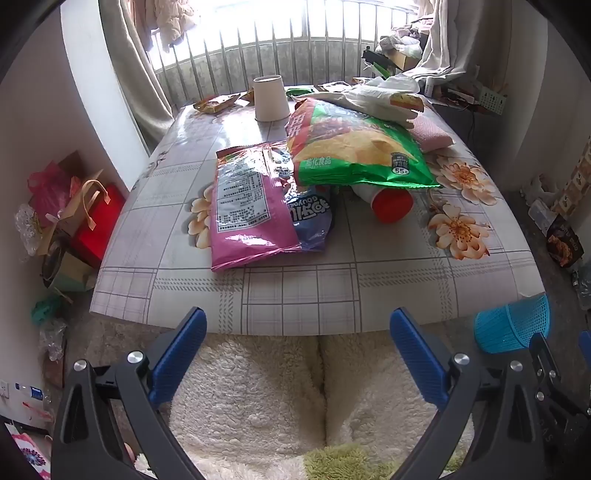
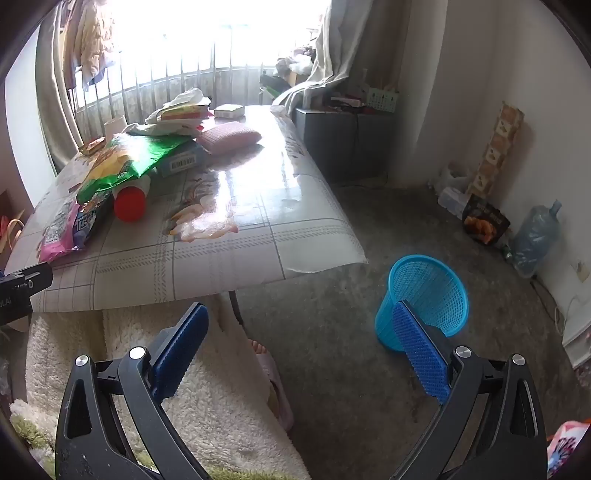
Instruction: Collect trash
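Left wrist view: left hand-held gripper [image 1: 297, 325] wide open, empty, near surface [image 1: 303, 291] edge. Three snack bags mid-surface: pink bag [image 1: 247, 206], green chip bag [image 1: 354, 147], blue bag [image 1: 314, 218]; one paper cup [image 1: 270, 98] far. Right wrist view alone shows one blue mesh basket [image 2: 424, 295] whole on floor right; right hand-held gripper [image 2: 299, 314] open, empty.

The green chip bag [image 1: 354, 147] covers most of the red-capped bottle [image 1: 391, 205], and the pink bag [image 1: 247, 206] overlaps the blue wrapper [image 1: 314, 218]. The worktop [image 2: 221, 251] hides all but the toes of a foot [image 2: 258, 347].

Daylight floods from the window [image 2: 229, 33] at twelve o'clock, blown out white; glare streaks the table [image 2: 258, 177]; edges curve darkly.
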`<state>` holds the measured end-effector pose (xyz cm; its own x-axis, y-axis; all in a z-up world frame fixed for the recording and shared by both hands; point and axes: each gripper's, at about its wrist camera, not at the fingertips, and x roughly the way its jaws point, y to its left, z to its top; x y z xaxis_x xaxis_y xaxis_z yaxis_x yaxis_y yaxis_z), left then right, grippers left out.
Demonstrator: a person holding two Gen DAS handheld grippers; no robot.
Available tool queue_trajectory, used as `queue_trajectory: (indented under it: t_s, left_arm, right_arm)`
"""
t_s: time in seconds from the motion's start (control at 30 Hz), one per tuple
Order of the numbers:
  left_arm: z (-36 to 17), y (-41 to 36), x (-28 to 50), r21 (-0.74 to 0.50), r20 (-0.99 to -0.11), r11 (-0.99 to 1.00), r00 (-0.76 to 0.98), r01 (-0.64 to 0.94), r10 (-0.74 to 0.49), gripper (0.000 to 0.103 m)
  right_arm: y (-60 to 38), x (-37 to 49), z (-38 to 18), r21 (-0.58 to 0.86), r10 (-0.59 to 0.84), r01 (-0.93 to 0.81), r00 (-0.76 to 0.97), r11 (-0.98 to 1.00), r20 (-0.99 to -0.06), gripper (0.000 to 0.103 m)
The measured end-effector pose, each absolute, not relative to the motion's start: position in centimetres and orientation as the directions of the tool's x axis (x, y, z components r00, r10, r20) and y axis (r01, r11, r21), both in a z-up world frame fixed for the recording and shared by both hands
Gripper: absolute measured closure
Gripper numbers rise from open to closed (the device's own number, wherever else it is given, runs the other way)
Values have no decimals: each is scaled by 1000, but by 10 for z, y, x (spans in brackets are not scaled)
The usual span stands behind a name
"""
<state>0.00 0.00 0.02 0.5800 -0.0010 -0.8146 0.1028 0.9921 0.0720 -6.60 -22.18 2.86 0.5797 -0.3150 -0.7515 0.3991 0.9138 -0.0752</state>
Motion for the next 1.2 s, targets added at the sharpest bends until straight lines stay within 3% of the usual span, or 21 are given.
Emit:
queue_trajectory:
  t_s: [1.2]
  left_arm:
    - [-5,2,-2,62,-823,993,568,104,-8,6]
  right_arm:
    - [-222,-66,27,-73,-312,398,576,914,-755,8]
